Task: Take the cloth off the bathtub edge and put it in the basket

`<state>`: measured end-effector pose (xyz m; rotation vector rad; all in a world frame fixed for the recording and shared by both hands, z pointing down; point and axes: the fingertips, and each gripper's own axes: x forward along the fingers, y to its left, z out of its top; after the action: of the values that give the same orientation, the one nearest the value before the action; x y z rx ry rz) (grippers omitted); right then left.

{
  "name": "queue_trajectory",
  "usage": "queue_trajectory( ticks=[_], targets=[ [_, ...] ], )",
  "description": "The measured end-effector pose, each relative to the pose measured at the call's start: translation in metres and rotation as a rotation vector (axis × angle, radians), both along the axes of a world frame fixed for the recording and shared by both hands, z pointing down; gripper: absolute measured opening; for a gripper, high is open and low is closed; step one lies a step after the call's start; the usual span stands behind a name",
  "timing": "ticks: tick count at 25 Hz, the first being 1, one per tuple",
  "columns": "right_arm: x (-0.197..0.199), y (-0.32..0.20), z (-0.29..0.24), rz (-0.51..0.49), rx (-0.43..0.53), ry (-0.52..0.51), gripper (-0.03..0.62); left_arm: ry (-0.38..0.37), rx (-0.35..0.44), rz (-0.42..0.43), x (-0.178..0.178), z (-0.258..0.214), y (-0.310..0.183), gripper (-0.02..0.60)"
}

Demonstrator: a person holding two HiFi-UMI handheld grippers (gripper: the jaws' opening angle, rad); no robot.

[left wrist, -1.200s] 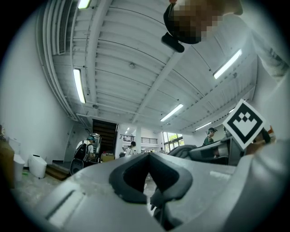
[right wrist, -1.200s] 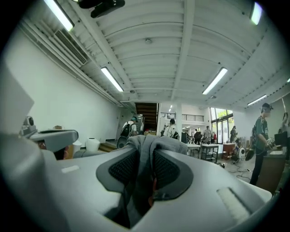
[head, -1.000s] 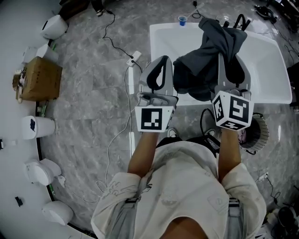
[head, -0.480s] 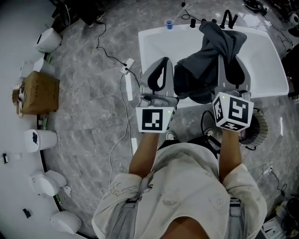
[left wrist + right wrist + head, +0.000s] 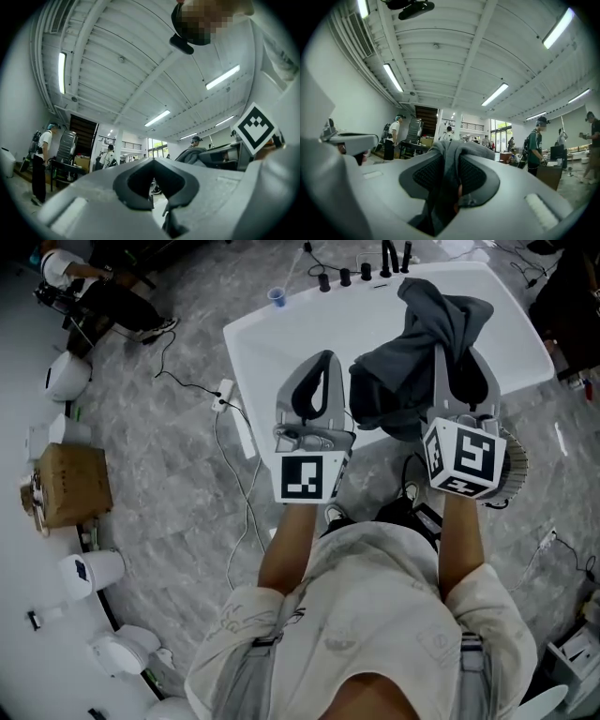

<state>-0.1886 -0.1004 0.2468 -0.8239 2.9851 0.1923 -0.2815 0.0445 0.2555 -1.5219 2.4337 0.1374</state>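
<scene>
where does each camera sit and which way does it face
Head view: on the person's head, looking steeply down at the bathtub; forearms, shirt, left tool, right tool holding the cloth.
Left gripper view: on the left tool, facing slightly up across the hall; its shut, empty jaws.
Right gripper view: on the right tool, facing level across the hall; its jaws shut on the cloth.
Shared: all show the cloth.

Grey marble floor point(image 5: 169, 484), white ribbed ceiling point(image 5: 117, 47), long strip lights point(image 5: 494, 93)
</scene>
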Motion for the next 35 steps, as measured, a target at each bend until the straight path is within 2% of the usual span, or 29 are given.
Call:
queue_trajectory(
  ticks=[7, 19, 24, 35],
  targets=[
    [0.065, -0.066, 0.011, 0.152, -0.024, 0.013, 0.112, 0.003, -0.016, 0.128, 0.038, 0.006, -0.072, -0.002],
    [0.214, -0.16, 0.024, 0.456, -0.038, 0.022, 0.114, -0.001, -0.034, 0.391, 0.141, 0.013, -0.198, -0.002],
    [0.274, -0.19, 0.022, 0.565, -0.032, 0.027, 0.114, 0.013, -0.028, 0.493, 0.187, 0.015, -0.242, -0.002],
    [0.378, -0.232, 0.028, 0.745, -0.018, 0.043, 0.114, 0.021, -0.012, 0.681, 0.273, 0.023, -0.324, -0.002]
  ],
)
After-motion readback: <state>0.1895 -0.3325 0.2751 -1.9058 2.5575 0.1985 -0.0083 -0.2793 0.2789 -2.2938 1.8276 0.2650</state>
